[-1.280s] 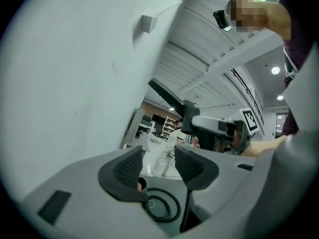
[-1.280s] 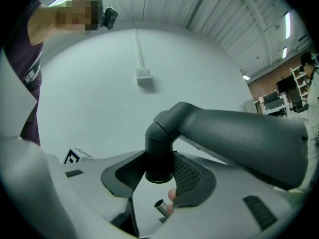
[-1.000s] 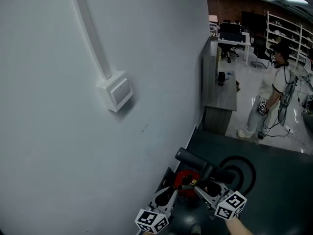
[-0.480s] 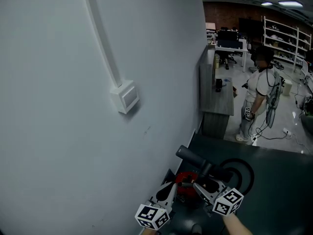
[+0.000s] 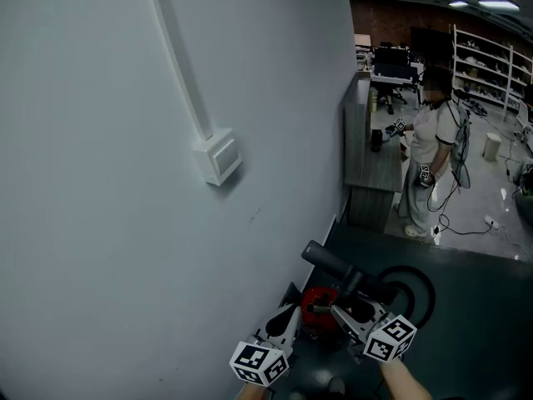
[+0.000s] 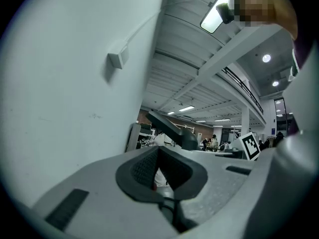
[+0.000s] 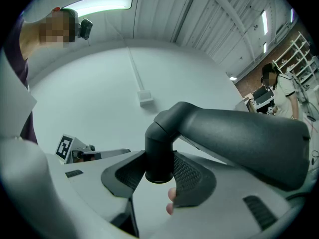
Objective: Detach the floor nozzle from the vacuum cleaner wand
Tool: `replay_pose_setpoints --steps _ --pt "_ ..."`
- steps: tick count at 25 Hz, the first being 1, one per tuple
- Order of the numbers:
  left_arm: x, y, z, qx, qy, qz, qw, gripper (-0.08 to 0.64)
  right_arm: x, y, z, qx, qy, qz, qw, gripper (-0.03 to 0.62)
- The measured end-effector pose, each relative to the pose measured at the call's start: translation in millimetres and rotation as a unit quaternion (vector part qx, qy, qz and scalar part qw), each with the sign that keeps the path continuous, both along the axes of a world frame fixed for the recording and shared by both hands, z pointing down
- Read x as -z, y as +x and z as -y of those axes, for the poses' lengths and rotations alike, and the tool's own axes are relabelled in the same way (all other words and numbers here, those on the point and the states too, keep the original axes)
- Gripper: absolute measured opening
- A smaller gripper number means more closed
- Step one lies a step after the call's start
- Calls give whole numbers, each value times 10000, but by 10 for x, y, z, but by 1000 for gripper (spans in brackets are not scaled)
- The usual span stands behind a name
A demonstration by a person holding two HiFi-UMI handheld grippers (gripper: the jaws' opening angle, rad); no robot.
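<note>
The right gripper (image 5: 335, 312) is clamped on the vacuum cleaner's black elbow tube (image 5: 329, 262). In the right gripper view the ribbed pads of this gripper (image 7: 159, 172) sit on either side of the tube's round neck (image 7: 159, 151), which bends just above them into a thick dark grey limb running off to the right. A bare fingertip (image 7: 171, 197) shows just under the neck. In the head view the tube rises up and to the left from the cleaner's red body (image 5: 318, 298), which lies right against the gripper's tips. Whether the gripped piece belongs to the floor nozzle or to the wand cannot be told. The left gripper (image 5: 289, 317) is on the left of the red body, just beside it and aimed at it. Its pads (image 6: 162, 168) stand apart with nothing between them, only the room beyond. A black ring (image 5: 430, 294) lies on the dark floor mat (image 5: 475, 332) to the right of the red body, behind the right gripper. The pale wall (image 5: 100, 223) stands close on the red body's left and crowds the left gripper. On it, well above the red body, are a white box (image 5: 221, 157) and a thin conduit (image 5: 179, 57). Far beyond the red body a person (image 5: 429, 152) in white stands beside a grey desk (image 5: 375, 169).
</note>
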State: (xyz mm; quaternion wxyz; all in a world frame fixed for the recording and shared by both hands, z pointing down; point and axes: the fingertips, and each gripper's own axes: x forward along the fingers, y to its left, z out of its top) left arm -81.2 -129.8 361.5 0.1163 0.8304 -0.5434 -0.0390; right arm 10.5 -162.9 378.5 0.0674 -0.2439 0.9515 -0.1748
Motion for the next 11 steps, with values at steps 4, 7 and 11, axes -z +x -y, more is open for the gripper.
replay_pose_setpoints --steps 4,7,11 --pt "-28 -11 -20 -1 -34 -10 10000 5 9 -16 -13 6 5 12 10000 173" --pt "-39 -18 -24 -2 -46 -10 10000 5 13 -15 -10 1 17 12 10000 173" --pt "-39 -34 -22 13 -46 -16 10000 5 37 -21 2 4 44 23 10000 173"
